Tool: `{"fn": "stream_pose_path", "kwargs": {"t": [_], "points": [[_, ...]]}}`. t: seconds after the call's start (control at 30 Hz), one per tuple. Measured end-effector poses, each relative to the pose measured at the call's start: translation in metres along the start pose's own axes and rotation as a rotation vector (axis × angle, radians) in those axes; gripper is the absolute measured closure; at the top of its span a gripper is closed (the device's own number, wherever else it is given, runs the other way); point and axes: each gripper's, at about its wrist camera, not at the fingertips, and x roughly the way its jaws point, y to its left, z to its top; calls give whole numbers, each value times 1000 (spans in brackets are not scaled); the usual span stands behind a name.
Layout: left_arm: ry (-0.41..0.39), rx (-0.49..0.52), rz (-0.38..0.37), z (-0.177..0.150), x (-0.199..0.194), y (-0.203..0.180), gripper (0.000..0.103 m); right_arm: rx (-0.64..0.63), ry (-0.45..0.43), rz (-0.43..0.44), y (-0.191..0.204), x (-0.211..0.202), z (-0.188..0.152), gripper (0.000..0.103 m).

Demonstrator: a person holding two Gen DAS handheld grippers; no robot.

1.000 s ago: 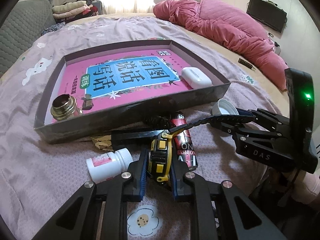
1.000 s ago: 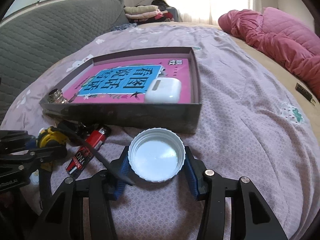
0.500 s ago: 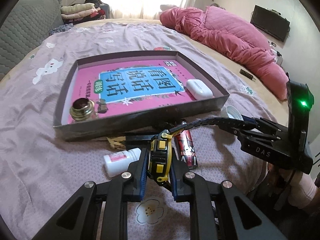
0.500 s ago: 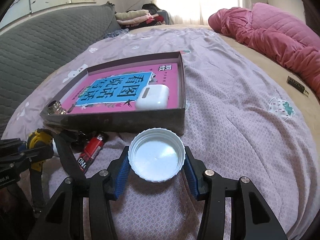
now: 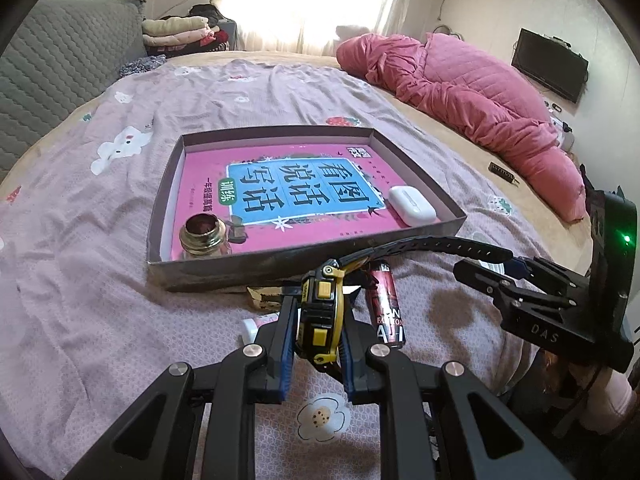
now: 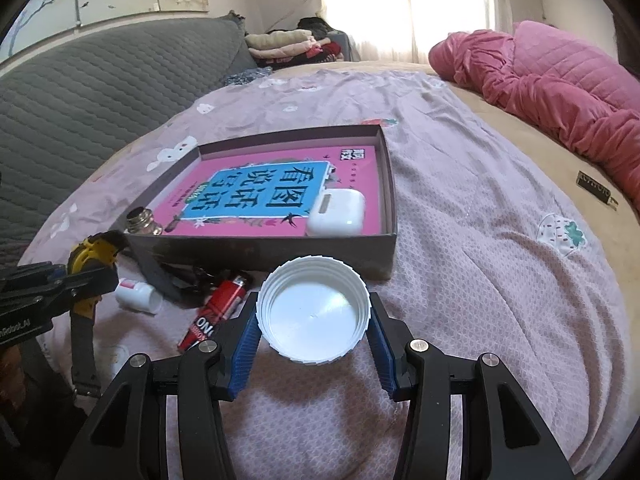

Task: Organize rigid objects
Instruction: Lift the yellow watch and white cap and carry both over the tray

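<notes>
Both tongs have lifted higher above the bed since before; the left gripper (image 5: 319, 328) is squeezed tight on the yellow watch (image 5: 320, 314), in front of the box (image 5: 256, 270); the right gripper (image 6: 314, 330) pinches the white cap (image 6: 313, 309), near the box's right corner.

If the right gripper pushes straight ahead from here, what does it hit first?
Probably the near wall of the box. The right gripper, shut on the white cap, points at that wall, though its height above the wall is unclear.
</notes>
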Motion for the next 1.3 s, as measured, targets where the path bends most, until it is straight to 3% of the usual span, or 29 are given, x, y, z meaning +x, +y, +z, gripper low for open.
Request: {"fn": "stream_pose_path", "kwargs": {"t": [0.47,0.97,1.3], "points": [[-62,19,20,11,-16,-5,84,0,-51,2,9,-22,12,52],[-85,-52,0,30,-23,4,84,-2,-91,-27,18,-39,30,52],[-119,-33,-5,37,-25,4,84,-18,-97,-33,32,-42,42,52]]}}
